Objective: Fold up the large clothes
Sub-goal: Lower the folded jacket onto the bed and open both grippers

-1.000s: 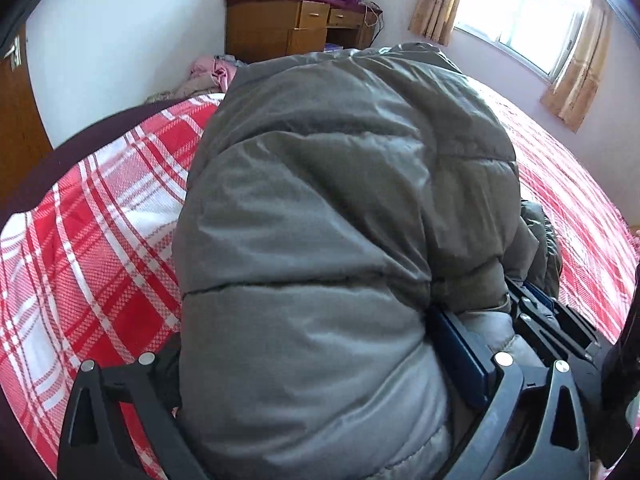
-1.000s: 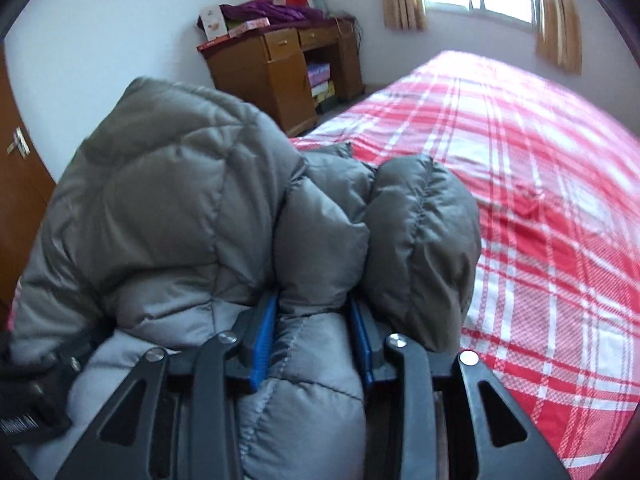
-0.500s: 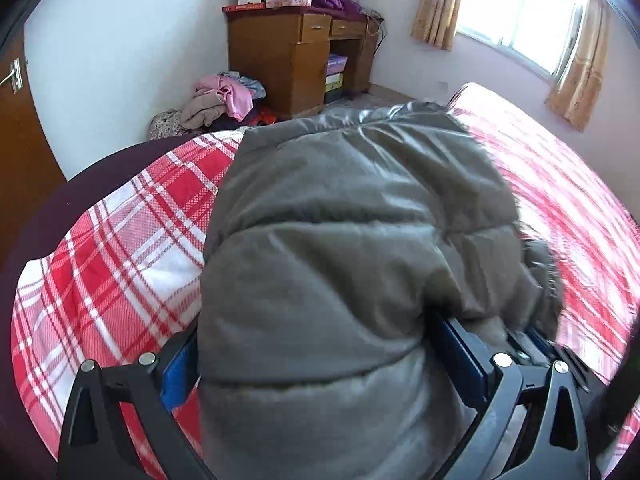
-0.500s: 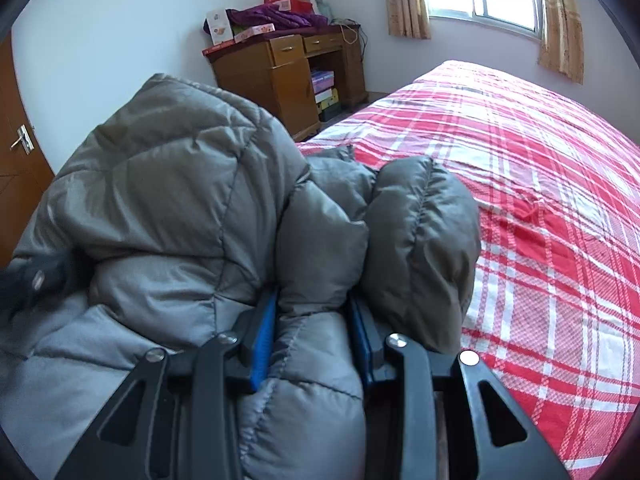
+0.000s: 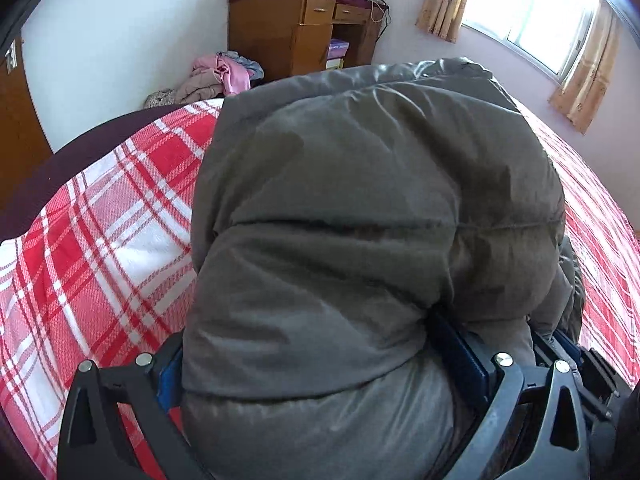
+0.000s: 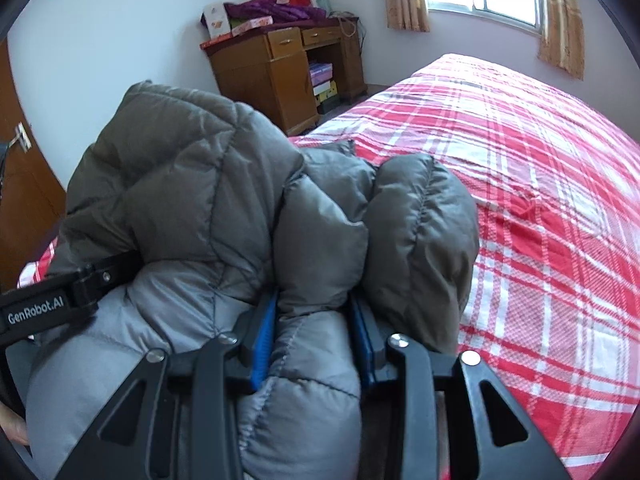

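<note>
A: What step does this show?

B: Mid-fold. The jacket (image 6: 224,200), a grey padded one, is bunched in a tall mound on the bed (image 6: 540,208), at its near corner. Both tools have hold of it, so the bundle is being carried or doubled over, by my reading.

A: State of the 2 grippers?

B: The right gripper (image 6: 316,336) clamps a thick roll of padding between its blue pads; its jaws are easing apart slightly, with the cloth between them and pressed on both sides. The left gripper (image 5: 320,364) grasps a wider wad of the jacket, a pad hard against each flank.

A: What does the next move call for?

B: Probably laying the mound down flat toward the middle of the bed, both hands travelling together so the slippery padding does not spring open (the fill looks lofty and will push back), then pressing it flat before letting go.

A: Any containers?

B: Beyond the bed stands a desk (image 6: 272,72). Its open cubby holds stacked boxes (image 6: 322,80); its drawers are shut, contents unseen. More boxes and purple cloth sit on top.
</note>
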`<state>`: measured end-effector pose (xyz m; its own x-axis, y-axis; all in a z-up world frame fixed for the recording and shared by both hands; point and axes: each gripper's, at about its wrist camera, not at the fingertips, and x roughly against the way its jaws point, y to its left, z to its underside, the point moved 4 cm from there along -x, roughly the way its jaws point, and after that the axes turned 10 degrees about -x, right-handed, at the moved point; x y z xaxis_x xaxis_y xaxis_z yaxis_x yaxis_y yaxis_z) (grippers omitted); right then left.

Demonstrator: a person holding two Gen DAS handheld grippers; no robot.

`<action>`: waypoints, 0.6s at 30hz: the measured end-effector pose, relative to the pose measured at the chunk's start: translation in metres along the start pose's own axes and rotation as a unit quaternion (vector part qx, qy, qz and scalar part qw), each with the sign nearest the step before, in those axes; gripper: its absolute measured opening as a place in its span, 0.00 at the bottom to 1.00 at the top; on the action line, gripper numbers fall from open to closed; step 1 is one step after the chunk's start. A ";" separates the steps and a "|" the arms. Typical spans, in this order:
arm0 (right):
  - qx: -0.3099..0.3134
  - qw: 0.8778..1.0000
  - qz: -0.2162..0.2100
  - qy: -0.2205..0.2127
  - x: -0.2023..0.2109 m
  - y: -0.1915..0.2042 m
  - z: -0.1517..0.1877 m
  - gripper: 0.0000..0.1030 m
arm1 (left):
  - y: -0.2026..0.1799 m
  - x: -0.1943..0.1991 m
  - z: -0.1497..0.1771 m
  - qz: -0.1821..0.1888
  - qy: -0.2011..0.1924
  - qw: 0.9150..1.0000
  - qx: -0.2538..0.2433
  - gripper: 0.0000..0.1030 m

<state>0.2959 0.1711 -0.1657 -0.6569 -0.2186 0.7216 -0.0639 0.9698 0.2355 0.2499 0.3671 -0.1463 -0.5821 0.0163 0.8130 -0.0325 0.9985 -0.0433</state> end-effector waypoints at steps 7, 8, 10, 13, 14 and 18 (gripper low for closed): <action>-0.025 1.000 -0.011 -0.003 0.053 -0.006 0.005 0.44 | 0.010 0.052 0.027 0.015 0.008 0.999 0.028 0.99; -0.028 0.999 -0.013 -0.011 0.064 -0.007 0.009 0.46 | 0.009 0.063 0.032 0.010 0.002 1.000 0.027 0.99; -0.033 0.999 -0.024 -0.019 0.081 -0.006 0.017 0.46 | 0.001 0.085 0.042 -0.003 -0.017 1.000 0.008 0.99; -0.033 0.998 -0.036 -0.026 0.108 -0.005 0.033 0.50 | -0.009 0.112 0.059 -0.038 -0.045 0.998 -0.024 0.99; -0.033 0.998 -0.033 -0.030 0.115 -0.005 0.036 0.57 | -0.010 0.119 0.063 -0.043 -0.053 0.997 -0.026 0.99; -0.040 0.997 -0.030 -0.051 0.146 -0.010 0.049 0.68 | -0.021 0.132 0.091 -0.025 -0.063 0.997 -0.030 0.99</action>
<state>0.1638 0.1353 -0.0943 -0.7268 -0.2592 0.6361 -0.0477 0.9429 0.3297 0.1000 0.3434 -0.0907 -0.6792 -0.0363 0.7330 -0.0180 0.9993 0.0328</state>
